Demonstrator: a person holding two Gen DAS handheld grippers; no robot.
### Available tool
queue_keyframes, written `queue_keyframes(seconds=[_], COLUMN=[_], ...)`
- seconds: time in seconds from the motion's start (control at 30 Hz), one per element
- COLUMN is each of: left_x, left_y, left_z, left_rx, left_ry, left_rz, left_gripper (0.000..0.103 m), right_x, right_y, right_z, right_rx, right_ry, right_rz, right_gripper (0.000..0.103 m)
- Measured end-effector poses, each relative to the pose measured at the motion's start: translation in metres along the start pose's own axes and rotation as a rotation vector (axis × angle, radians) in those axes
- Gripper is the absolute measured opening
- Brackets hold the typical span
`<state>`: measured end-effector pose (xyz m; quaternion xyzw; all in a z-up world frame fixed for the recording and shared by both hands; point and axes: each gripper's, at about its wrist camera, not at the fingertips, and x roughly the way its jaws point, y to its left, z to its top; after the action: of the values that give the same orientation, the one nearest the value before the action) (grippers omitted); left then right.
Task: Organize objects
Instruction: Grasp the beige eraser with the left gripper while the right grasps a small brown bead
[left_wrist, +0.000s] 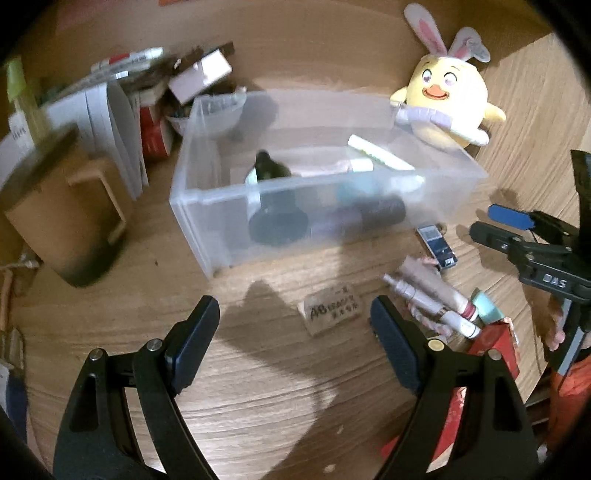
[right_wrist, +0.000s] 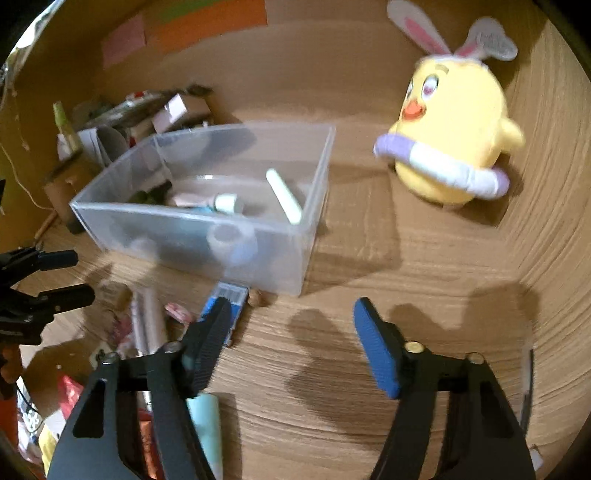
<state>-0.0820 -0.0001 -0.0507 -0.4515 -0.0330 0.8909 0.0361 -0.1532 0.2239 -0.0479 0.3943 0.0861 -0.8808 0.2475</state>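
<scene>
A clear plastic bin (left_wrist: 207, 229) stands on the wooden table and holds several tubes and a dark bottle (left_wrist: 271, 170). My left gripper (left_wrist: 293, 310) hovers open in front of it, nothing between its fingers; a small wooden tag (left_wrist: 332, 310) lies on the table just beyond. Loose cosmetic tubes (left_wrist: 436, 302) and a small blue-and-black device (left_wrist: 436, 243) lie to the right of the tag. My right gripper (right_wrist: 291, 310) is open over bare table near the bin (right_wrist: 110, 229), its left finger above a blue box (right_wrist: 227, 299) and a mint tube (right_wrist: 207, 424).
A yellow plush chick with rabbit ears (left_wrist: 443, 103) (right_wrist: 450, 147) sits behind the bin on the right. A brown mug (left_wrist: 74, 221), stacked papers (left_wrist: 110, 122) and small boxes crowd the left. A red packet (left_wrist: 495, 347) lies by the tubes. A cardboard wall closes the back.
</scene>
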Motion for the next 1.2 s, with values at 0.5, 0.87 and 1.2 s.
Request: queue_keyframes(seconds=[0.5, 0.87, 1.2], left_x=[0.010, 0.018, 0.006], left_y=[-0.004, -0.014, -0.010], left_z=[-0.008, -0.003, -0.005], left_rx=[-0.019, 0.002, -0.002], left_ry=[0.040, 0.030, -0.017], left_rz=[-0.027, -0.018, -0.012], left_gripper=[0.084, 0.054, 0.043], right_x=[0.029, 0.036, 0.008], right_y=[0.011, 0.020, 0.020], right_z=[0.010, 0.012, 0.000], right_rx=[0.010, -0.049, -0.040], right_ry=[0.056, 0.066, 0.003], right_rz=[0.063, 0.050, 0.052], right_gripper=[0.017, 0.012, 0.012])
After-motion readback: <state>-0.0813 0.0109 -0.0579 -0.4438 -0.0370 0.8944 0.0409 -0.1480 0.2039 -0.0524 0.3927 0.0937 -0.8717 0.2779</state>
